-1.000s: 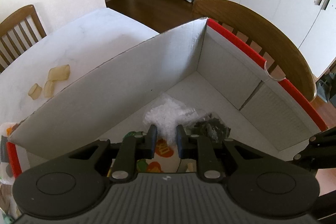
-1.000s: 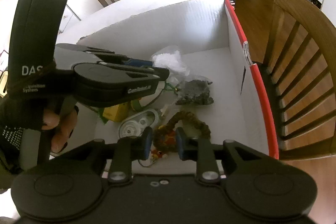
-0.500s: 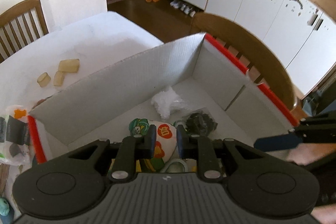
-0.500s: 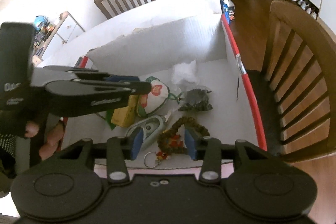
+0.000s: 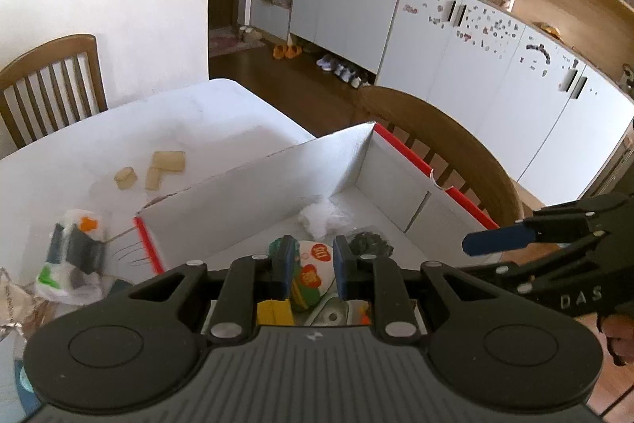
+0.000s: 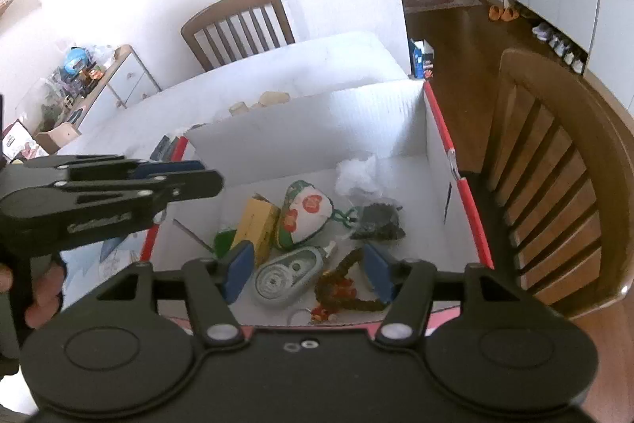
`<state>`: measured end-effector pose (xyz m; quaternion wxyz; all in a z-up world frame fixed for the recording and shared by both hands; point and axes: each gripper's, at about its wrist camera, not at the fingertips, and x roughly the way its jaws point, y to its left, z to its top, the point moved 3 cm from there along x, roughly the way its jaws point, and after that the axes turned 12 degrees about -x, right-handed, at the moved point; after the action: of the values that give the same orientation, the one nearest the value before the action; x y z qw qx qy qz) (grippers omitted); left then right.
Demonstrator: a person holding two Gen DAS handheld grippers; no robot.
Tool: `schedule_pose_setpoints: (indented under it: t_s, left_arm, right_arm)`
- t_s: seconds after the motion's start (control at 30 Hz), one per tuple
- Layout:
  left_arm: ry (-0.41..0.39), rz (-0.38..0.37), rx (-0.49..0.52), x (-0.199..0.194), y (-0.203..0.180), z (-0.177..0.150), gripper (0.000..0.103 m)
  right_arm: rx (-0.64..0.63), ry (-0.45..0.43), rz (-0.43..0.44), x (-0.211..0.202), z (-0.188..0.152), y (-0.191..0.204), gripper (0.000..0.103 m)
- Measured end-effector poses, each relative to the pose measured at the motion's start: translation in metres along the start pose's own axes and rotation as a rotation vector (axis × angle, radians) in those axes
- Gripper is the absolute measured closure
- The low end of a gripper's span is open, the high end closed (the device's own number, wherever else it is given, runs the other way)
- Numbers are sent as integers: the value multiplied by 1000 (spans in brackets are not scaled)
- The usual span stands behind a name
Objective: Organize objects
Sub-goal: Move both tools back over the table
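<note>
most items already lay in the white box [image 6: 356, 113]: bead bracelet [image 6: 348, 284], correction tape [image 6: 285, 276], embroidered pouch [image 6: 305, 217]. three yellowish pieces [image 5: 152, 169] and a printed bag [image 5: 73, 248] waited on the counter [image 5: 222, 113]. left tongs [image 5: 311, 266] clenched empty; right tongs [image 6: 307, 270] had just been opening, released above the bracelet.

A white cardboard box [image 6: 317, 121] with red-edged rims sits open on the tabletop [image 5: 190, 121]. On its floor lie a yellow carton [image 6: 257, 221], a stuffed pouch [image 6: 303, 219] printed with red and green, a grey tape dispenser [image 6: 287, 276], a brown bead string [image 6: 340, 284], a dark bagged bundle [image 6: 378, 221] and crumpled clear plastic [image 6: 354, 175]. Three tan blocks [image 5: 152, 169] lie outside.
</note>
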<state>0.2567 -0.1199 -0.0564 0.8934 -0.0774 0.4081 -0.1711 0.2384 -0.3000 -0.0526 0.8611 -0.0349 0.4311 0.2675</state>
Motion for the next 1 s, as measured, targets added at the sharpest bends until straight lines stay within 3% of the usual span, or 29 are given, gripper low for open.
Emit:
schedule_pose_setpoints:
  t_s: [0.27,0.5,0.83,0.93,1.0]
  left_arm:
    - [-53,8,-52,-39,38,-10,84]
    - [-64,52,-116,-69,84,-28,84]
    - [-65,111,-205,-102,159,-55,83]
    - [-77,133,-220,-112,177,-62,72]
    - [-92,141,-233,-120,189,-66,48]
  right_arm:
    - [-7,-46,12,-3,5,31,27]
    - [-95,-90,50,-2,10,78,15]
    - [-145,-70,99,20,20,141,14]
    - [-142,-56,110,29,22,158,14]
    - [-142,-49,112,34,22,167,14]
